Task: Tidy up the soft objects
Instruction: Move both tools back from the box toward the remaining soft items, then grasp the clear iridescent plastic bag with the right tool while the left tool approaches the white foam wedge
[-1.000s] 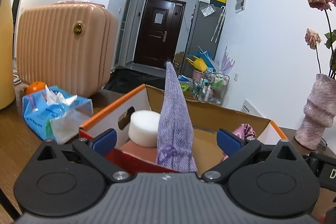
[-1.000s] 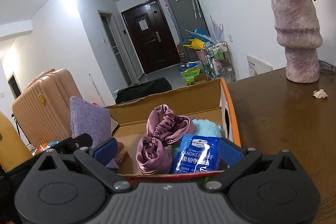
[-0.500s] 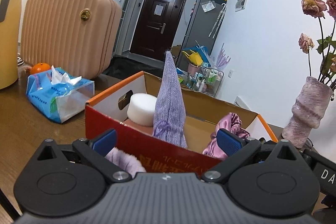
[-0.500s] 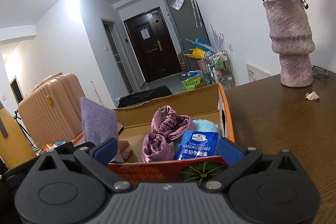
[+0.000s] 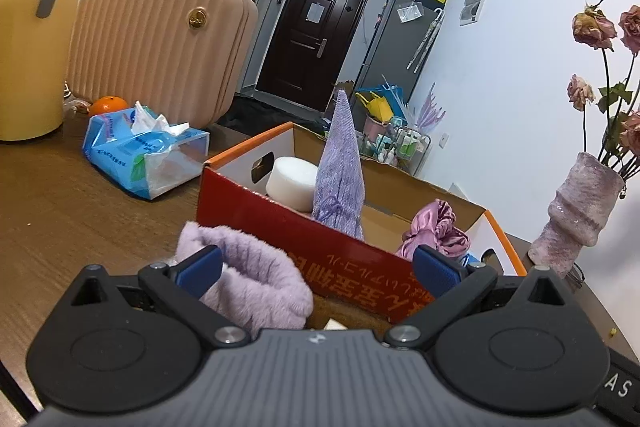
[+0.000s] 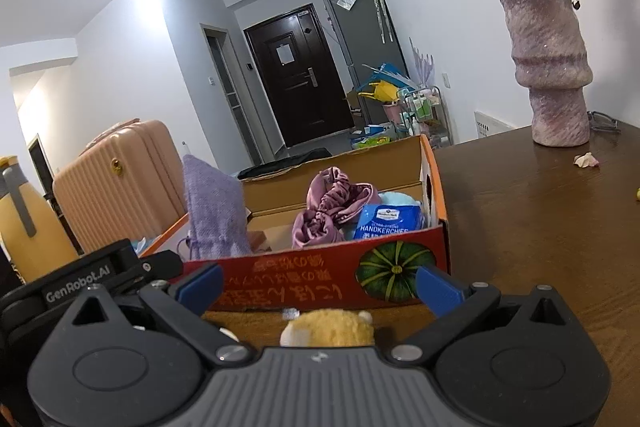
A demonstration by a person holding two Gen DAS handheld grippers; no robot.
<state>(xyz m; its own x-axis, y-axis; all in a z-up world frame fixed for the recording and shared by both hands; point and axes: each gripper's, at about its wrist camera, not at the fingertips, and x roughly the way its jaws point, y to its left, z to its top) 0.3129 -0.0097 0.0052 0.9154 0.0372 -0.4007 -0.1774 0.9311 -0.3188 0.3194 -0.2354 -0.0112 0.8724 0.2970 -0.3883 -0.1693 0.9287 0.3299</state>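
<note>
Fleece band (image 5: pixel 256 275), purple and fluffy, lies on the table (image 5: pixel 80 211) against the red box (image 5: pixel 304 247), between the spread tips of my left claw (image 5: pixel 316 269). Light and squashy, I judge; I'd pinch its thick folded rim. My right claw (image 6: pixel 320 289) gapes over a yellow plush toy (image 6: pixel 328 331).

Both wrist views low over table, facing door; share cardboard box (image 5: pixel 304 227) (image 6: pixel 320 277) close ahead.

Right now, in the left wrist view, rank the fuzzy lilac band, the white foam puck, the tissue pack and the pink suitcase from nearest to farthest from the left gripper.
1. fuzzy lilac band, between the open left gripper's fingers.
2. white foam puck, inside the box, left part.
3. tissue pack, farther left on the table.
4. pink suitcase, behind the pack.
</note>
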